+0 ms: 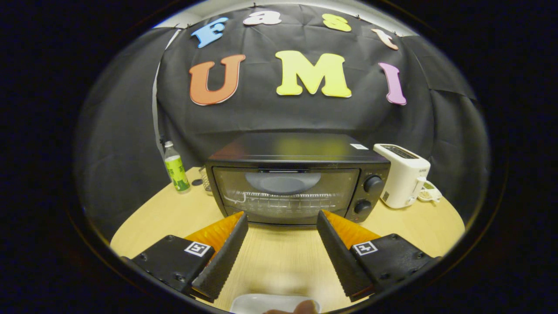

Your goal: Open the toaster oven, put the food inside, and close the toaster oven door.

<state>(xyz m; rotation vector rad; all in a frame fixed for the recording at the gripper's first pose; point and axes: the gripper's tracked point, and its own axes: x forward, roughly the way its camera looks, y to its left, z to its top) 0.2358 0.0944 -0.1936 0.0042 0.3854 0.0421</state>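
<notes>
A black toaster oven (296, 179) stands on the wooden table (283, 257) just beyond my fingertips, its glass door shut and two knobs (372, 185) on its right side. My gripper (282, 218) is open, fingers spread wide with nothing between them, tips a little short of the door's lower edge. Beneath the gripper, at the near table edge, lies a white plate (261, 303) with a bit of brownish food (305, 307) on it, mostly hidden.
A white pop-up toaster (403, 174) stands right of the oven, with a small white cup (429, 192) beside it. A green-labelled bottle (176, 168) stands left of the oven. Bare table lies between my fingers and the oven.
</notes>
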